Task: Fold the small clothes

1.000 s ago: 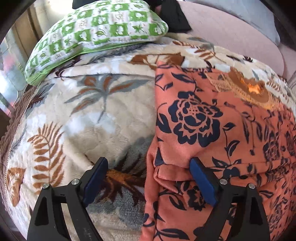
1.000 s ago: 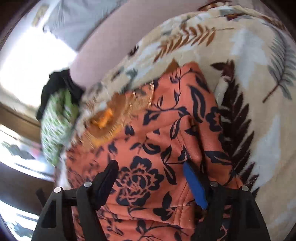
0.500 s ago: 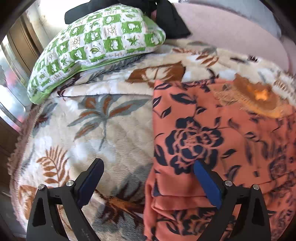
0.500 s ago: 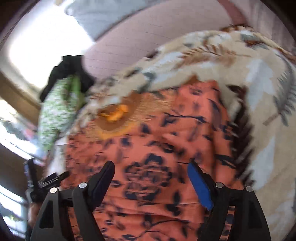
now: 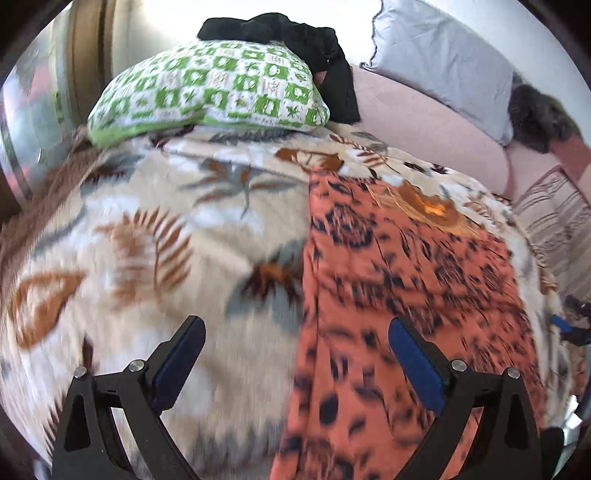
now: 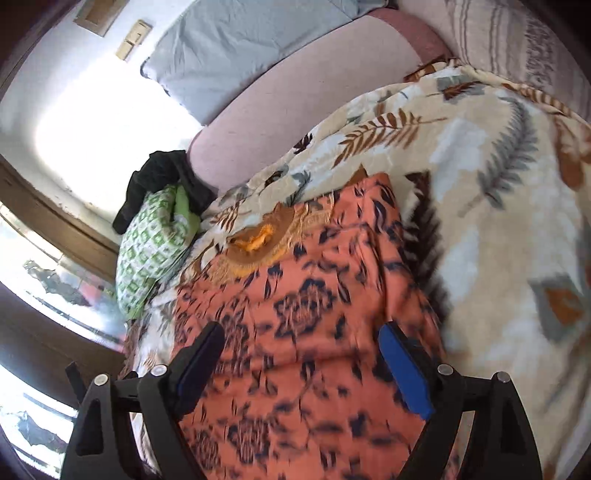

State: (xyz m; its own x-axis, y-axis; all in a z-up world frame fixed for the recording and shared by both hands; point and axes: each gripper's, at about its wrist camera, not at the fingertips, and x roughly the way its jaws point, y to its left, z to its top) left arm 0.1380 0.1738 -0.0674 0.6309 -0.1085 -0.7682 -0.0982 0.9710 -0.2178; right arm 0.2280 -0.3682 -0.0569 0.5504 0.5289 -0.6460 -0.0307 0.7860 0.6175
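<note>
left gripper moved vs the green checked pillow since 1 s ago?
Yes. The left gripper has pulled back and up from the orange floral garment: the green checked pillow now sits lower and smaller in view. Its jaws have just been opening, nothing between them.

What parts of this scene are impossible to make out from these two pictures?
- Orange floral garment: its print is smeared by motion blur in both views, and its near end runs off the bottom edge.
- Black cloth: partly behind the green checked pillow; what it is cannot be told.
- Dark furry thing: left view, far right, cut by the lens rim.
- Right tool: only a sliver shows in the left view.
</note>
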